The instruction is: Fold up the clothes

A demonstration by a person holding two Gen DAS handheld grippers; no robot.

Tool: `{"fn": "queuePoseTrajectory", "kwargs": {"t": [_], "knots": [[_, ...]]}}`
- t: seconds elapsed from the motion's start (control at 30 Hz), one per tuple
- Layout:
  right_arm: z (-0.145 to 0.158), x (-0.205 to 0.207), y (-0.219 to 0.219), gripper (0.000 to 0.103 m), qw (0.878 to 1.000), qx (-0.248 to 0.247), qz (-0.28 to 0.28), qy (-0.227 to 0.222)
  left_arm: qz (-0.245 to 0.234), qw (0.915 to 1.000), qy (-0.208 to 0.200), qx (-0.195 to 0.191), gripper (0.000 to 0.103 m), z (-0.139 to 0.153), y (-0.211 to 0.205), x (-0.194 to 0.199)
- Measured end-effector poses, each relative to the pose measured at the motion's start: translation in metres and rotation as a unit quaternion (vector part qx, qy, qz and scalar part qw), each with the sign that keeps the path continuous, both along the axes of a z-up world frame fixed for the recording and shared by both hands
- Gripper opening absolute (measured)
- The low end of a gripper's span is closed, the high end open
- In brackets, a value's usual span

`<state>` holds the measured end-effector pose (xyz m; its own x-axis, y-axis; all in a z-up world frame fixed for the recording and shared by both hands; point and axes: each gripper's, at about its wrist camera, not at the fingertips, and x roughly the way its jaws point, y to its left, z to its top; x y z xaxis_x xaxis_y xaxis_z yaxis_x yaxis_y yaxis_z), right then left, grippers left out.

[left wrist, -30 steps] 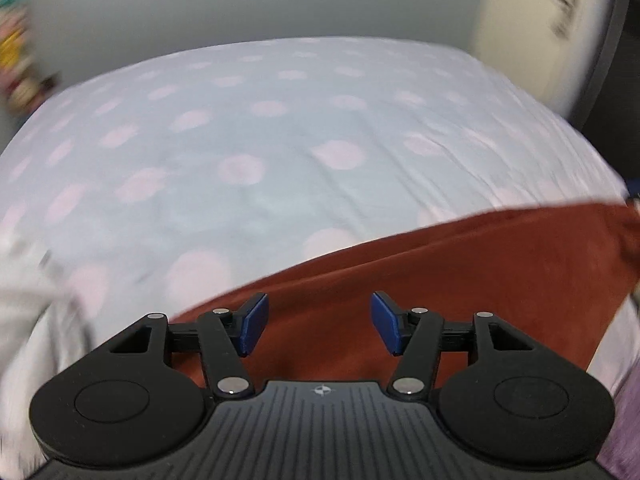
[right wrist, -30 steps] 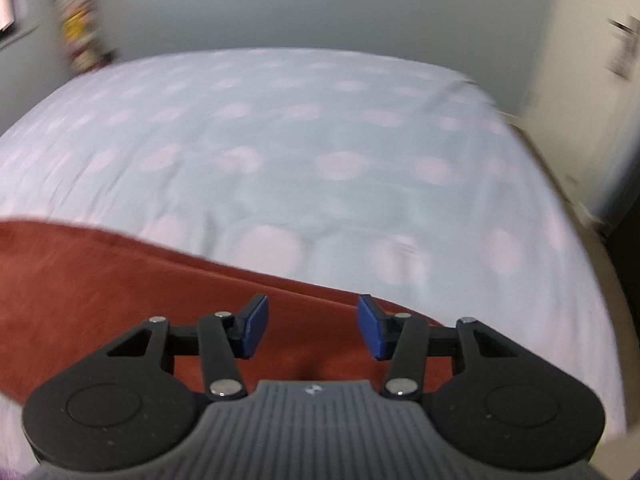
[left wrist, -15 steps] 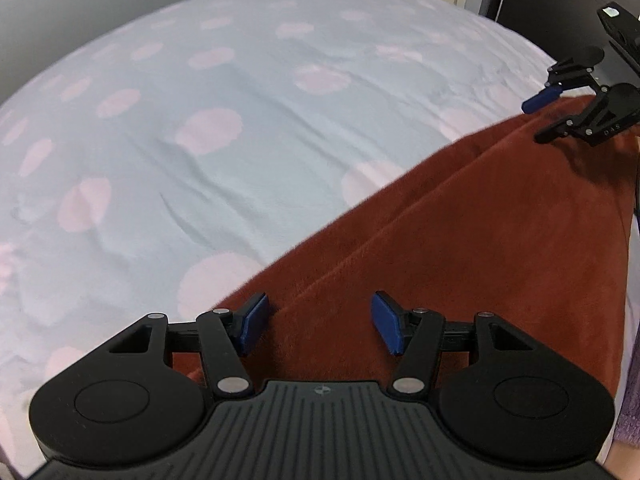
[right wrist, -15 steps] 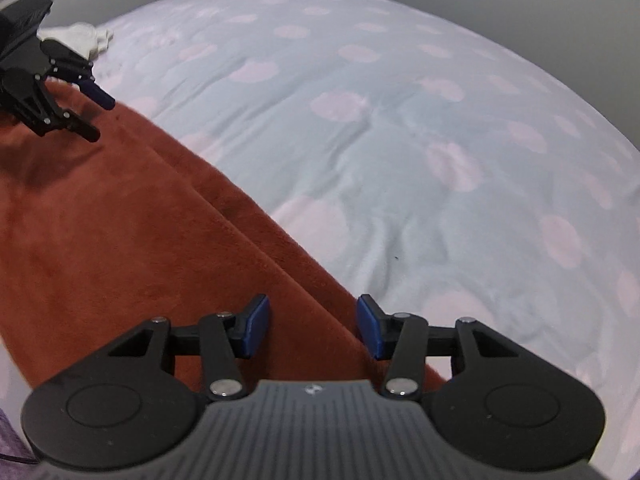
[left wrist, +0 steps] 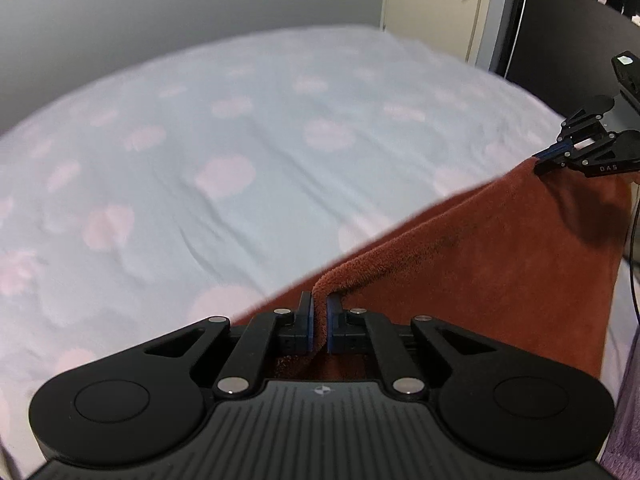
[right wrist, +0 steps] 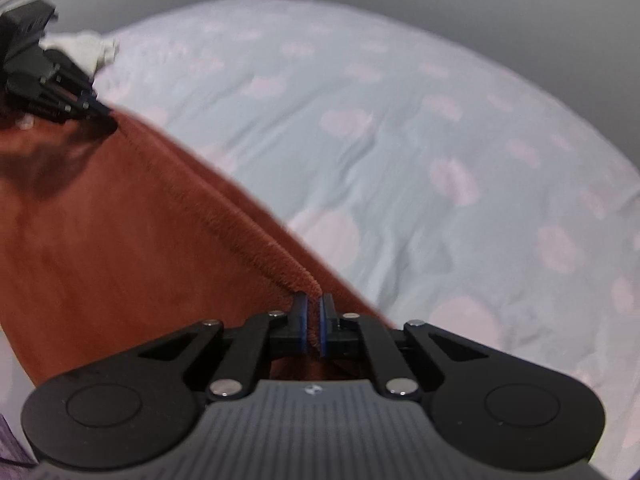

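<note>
A rust-red fleecy cloth (left wrist: 500,272) lies across the near side of the bed and also shows in the right wrist view (right wrist: 100,232). My left gripper (left wrist: 319,300) is shut on its far edge at one corner. My right gripper (right wrist: 313,302) is shut on the same edge at the other corner. The edge is pulled up taut between them. Each gripper shows in the other's view: the right one (left wrist: 552,156) at the far right, the left one (right wrist: 96,110) at the far left.
The bed has a pale blue sheet with pink spots (left wrist: 240,152), also in the right wrist view (right wrist: 400,140). A white garment (right wrist: 84,48) lies at the far left of the bed. A purple fabric (left wrist: 628,400) is at the near right edge.
Both grippers were open above the red cloth. They have shut on its far edge and lifted it slightly.
</note>
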<state>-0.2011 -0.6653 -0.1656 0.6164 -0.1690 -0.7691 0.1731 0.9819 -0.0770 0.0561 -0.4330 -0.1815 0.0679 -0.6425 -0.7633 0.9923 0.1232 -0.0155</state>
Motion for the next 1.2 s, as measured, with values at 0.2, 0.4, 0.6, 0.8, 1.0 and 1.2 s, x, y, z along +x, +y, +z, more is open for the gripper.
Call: {"fn": "queuePoseTrajectory", "kwargs": {"t": [0.2,0.4,0.6,0.8,1.0,1.2], "knots": [[0.009,0.023,-0.011,0.006,1.000,-0.008,-0.030,-0.001,0.015,0.9993,0.000,0.033,0.004,-0.009,-0.029,0.014],[-0.039,0.039,-0.024,0.009,0.997,0.033,-0.058,0.044,0.046,0.9977,0.017,0.047,0.014,-0.035,-0.035,0.022],[-0.035,0.011,-0.034,0.032,0.989,0.065,-0.134,-0.008,0.085,0.9955,0.025,0.034,0.039,-0.041,-0.029,0.027],[-0.001,-0.068,-0.050,0.041,0.973,0.054,-0.223,-0.039,0.130,0.9914,0.011,0.008,0.049,-0.010,0.002,0.019],[0.035,-0.173,-0.078,0.050,0.935,0.042,-0.349,-0.050,0.165,0.9859,0.026,0.007,0.049,0.006,0.041,0.006],[0.021,-0.240,-0.103,0.054,0.899,0.101,-0.424,-0.043,0.199,0.9791,0.041,0.014,0.049,0.011,0.074,-0.009]]}}
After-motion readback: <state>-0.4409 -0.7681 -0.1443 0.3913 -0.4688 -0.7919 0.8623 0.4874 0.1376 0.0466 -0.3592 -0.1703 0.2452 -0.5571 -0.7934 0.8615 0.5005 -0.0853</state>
